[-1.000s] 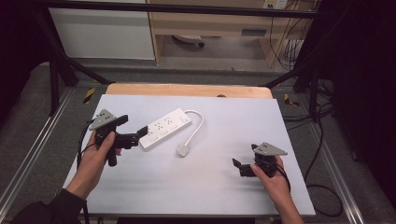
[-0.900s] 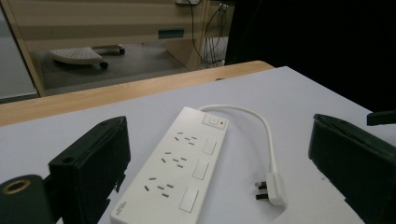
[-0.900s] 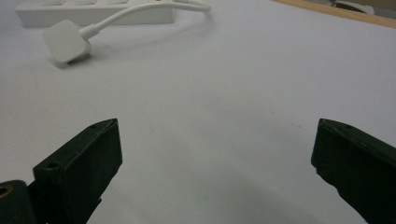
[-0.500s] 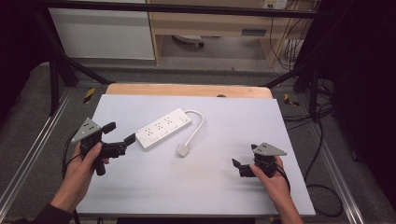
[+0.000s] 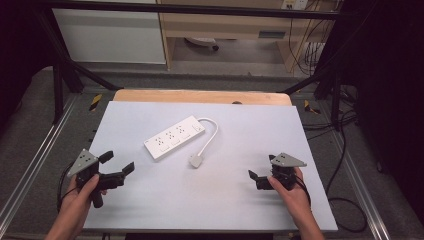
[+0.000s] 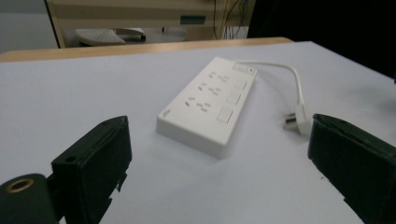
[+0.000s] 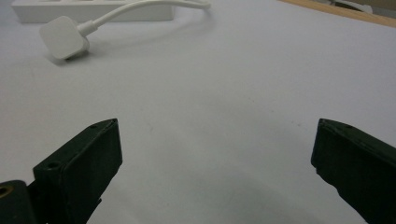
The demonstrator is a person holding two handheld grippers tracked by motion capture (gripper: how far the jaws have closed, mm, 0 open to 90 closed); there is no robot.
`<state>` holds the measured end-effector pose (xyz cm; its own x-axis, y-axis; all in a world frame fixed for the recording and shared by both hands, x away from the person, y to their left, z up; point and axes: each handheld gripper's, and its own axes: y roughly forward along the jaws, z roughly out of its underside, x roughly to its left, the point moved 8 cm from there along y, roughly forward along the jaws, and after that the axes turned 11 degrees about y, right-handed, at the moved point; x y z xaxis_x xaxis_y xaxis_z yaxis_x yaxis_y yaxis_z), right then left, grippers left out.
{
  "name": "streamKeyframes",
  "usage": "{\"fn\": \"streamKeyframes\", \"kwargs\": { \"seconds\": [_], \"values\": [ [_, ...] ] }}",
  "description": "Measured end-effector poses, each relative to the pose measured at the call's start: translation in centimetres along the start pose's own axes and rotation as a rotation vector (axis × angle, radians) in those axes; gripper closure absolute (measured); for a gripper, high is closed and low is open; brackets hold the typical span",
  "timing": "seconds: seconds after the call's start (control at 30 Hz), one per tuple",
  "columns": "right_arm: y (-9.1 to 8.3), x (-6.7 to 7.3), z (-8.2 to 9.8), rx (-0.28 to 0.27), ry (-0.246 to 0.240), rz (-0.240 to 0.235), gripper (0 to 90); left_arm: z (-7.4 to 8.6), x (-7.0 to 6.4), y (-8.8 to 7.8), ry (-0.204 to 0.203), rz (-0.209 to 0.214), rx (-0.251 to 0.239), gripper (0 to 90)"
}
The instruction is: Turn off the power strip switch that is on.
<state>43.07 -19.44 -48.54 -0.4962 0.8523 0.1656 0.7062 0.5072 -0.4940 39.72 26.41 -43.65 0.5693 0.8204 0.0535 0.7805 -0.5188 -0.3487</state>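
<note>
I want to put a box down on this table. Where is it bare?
Bare: the wide stretch between the left gripper and right gripper, nearer than the plug; also the right side past the cable. Crowded: around the power strip.

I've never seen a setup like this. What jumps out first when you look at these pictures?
A white plastic power strip lies slantwise near the middle of the pale grey table, its short white cord curling round to a white plug beside it. At the near corners, a person's hands hold two black claws, the left claw and right claw, both open and holding nothing, apart from the strip.
</note>
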Motion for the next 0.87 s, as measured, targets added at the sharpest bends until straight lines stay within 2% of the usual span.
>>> {"fn": "streamKeyframes", "kwargs": {
  "seconds": [0.2, 0.33, 0.43, 0.53, 0.6, 0.7, 0.8, 0.87],
  "values": [
    [0.0, -0.1, 0.0, 0.002, 0.004, 0.001, 2.4, 1.6, -0.6, 0.1, -0.005, 0.014, 0.027, 6.4],
    [0.0, -0.2, 0.1, 0.002, 0.003, 0.005, 2.3, 2.3, -1.6, 0.5, 0.003, 0.036, 0.052, 6.6],
    [0.0, -0.3, 0.1, 0.005, 0.002, 0.010, 2.3, 2.5, -2.5, 0.6, -0.002, 0.056, 0.052, 6.9],
    [0.1, -0.5, 0.2, 0.014, 0.003, 0.018, 2.4, 2.9, -3.4, 0.7, 0.040, 0.072, 0.077, 6.8],
    [0.2, -0.7, 0.5, 0.029, 0.011, 0.034, 2.5, 3.0, -3.8, 0.9, 0.040, 0.084, 0.087, 6.6],
    [0.3, -1.2, 0.9, 0.051, 0.025, 0.059, 2.7, 3.5, -3.8, 1.1, 0.048, 0.075, 0.121, 6.3],
    [0.5, -1.9, 1.3, 0.081, 0.039, 0.099, 2.9, 3.7, -3.4, 1.2, 0.084, 0.051, 0.131, 6.5],
    [0.7, -2.3, 1.8, 0.110, 0.052, 0.123, 3.1, 3.9, -2.9, 1.2, 0.071, 0.033, 0.148, 6.4]
  ]
}}
